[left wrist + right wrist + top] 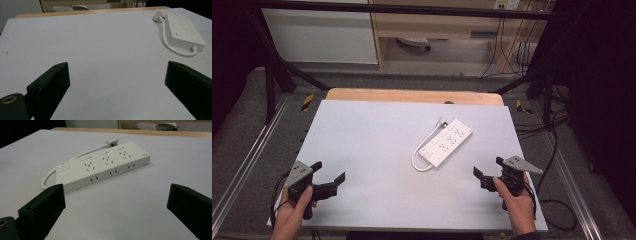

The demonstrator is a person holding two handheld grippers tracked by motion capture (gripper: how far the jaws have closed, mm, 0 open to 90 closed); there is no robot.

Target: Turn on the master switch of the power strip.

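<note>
A white power strip [446, 141] lies flat on the white table [372, 150], right of centre, angled toward the far right. Its short white cable [419, 155] loops along its left side to a plug [442, 121] at the far end. The left gripper view shows the power strip [183, 32] at its upper right; the right gripper view has the power strip [105, 165] close ahead, with a switch [62, 166] at its near end. My left gripper [330, 172] stands open near the front left corner, holding nothing. My right gripper [489, 167] stands open by the front right, just short of the strip.
A wooden strip [414, 96] runs along the table's far edge. Black frame bars [272, 65] and loose cables [557, 145] lie on the floor beside the table. A light wooden cabinet [432, 25] stands at the back.
</note>
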